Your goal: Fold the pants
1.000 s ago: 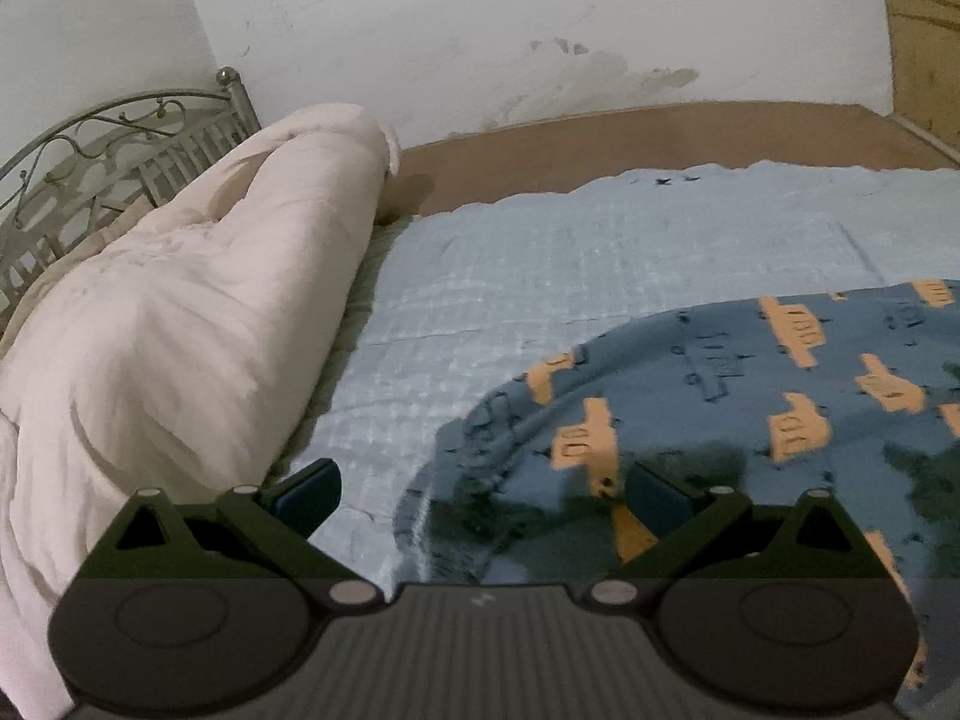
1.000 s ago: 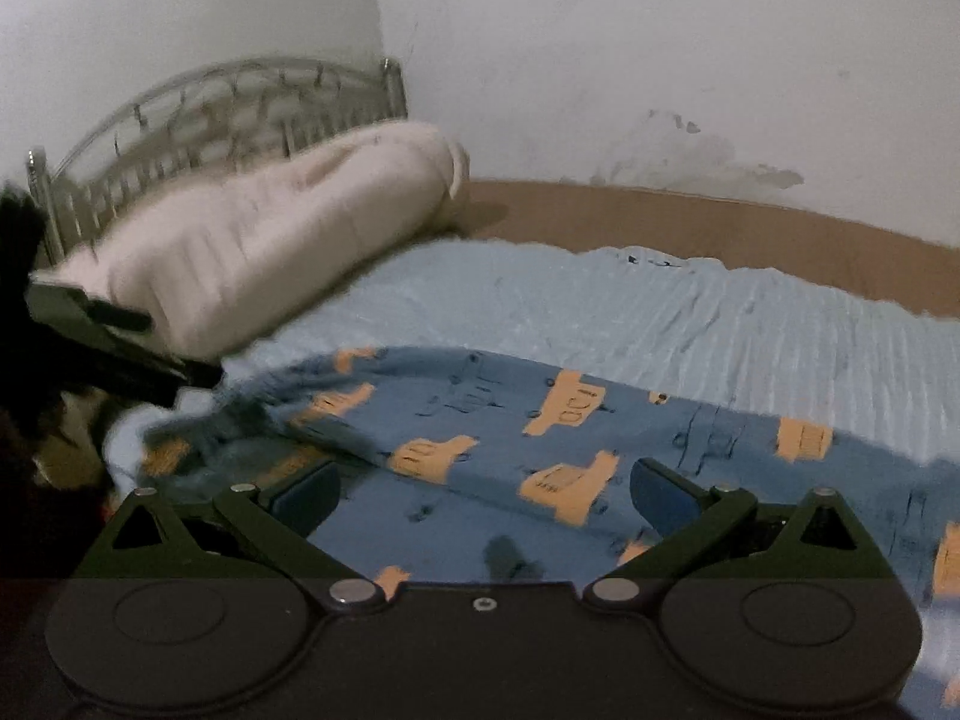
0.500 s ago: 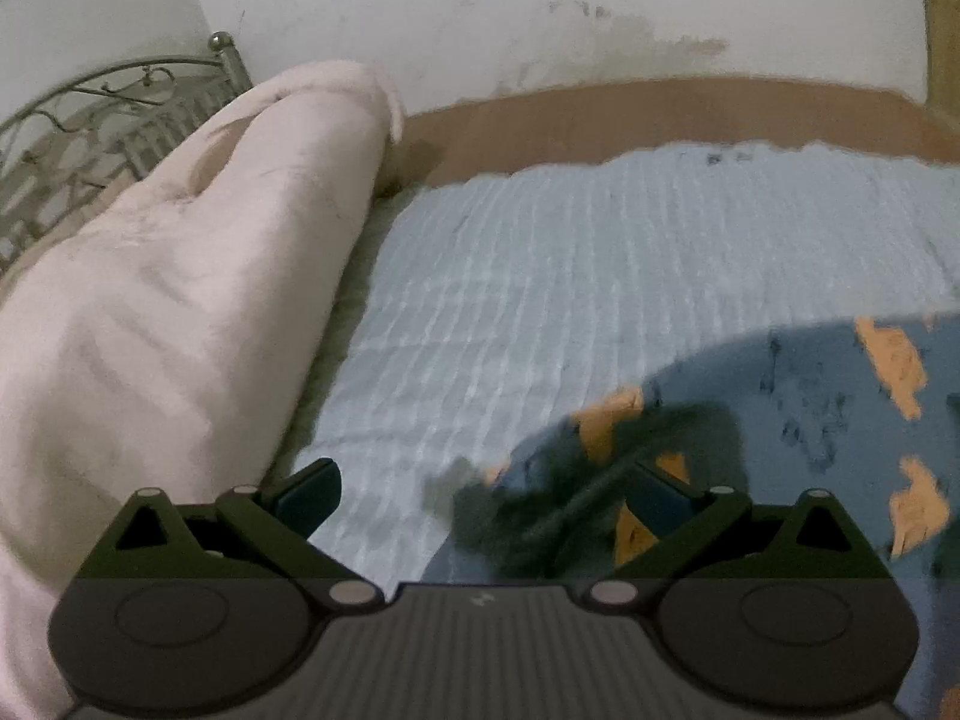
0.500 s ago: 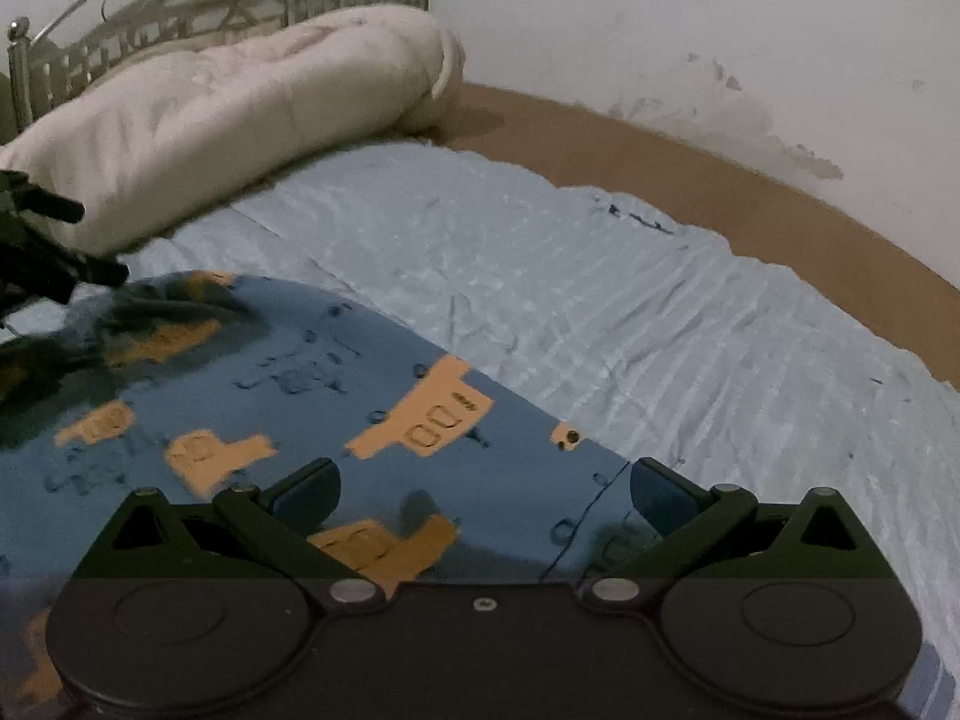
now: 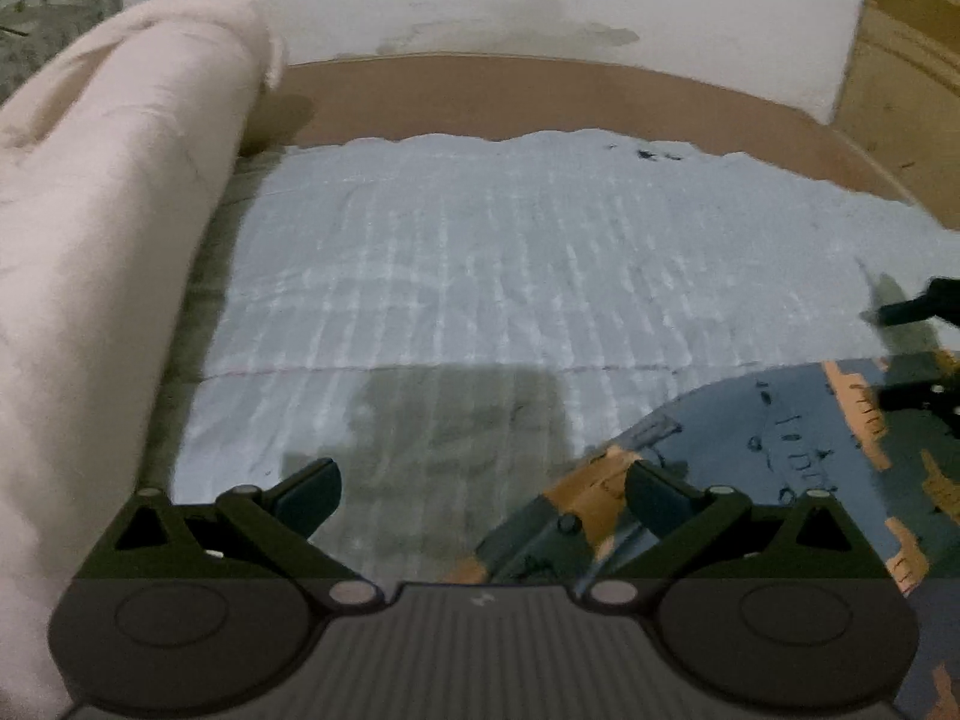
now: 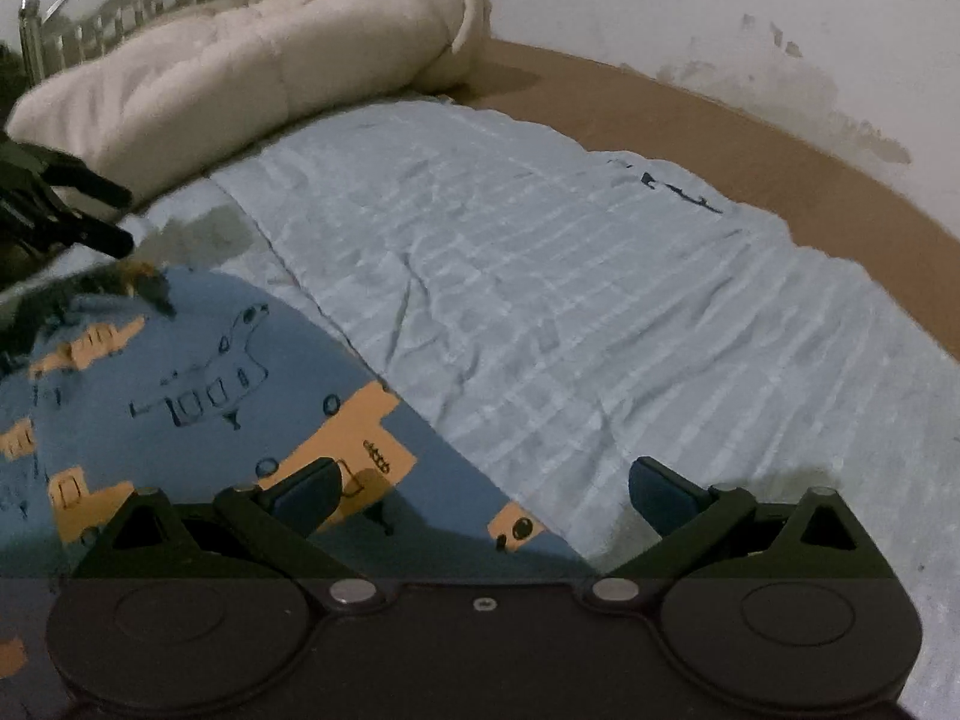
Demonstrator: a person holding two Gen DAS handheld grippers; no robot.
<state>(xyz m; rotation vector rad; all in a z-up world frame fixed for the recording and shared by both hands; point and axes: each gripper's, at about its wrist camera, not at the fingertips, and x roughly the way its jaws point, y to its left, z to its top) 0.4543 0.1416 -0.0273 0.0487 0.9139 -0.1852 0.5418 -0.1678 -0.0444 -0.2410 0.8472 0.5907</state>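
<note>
The blue pants with orange truck prints (image 6: 198, 372) lie on the pale blue bedspread (image 6: 570, 312). In the left wrist view they fill the lower right (image 5: 780, 438). My left gripper (image 5: 483, 492) is open, low over the pants' left edge, its right finger over the cloth. My right gripper (image 6: 483, 489) is open, low over the pants' right edge, its left finger over the cloth. Each gripper's fingers show at the edge of the other view: the left gripper's fingers (image 6: 90, 213) and the right gripper's fingers (image 5: 912, 312).
A rolled cream comforter (image 5: 102, 228) lies along the left side of the bed, also seen in the right wrist view (image 6: 252, 72). A metal headboard (image 6: 90, 18) stands behind it. A brown bed edge (image 5: 540, 96) and white wall bound the far side.
Both grippers have moved apart toward opposite edges of the pants and lower. The pants now fill less of each view; more bedspread shows ahead.
</note>
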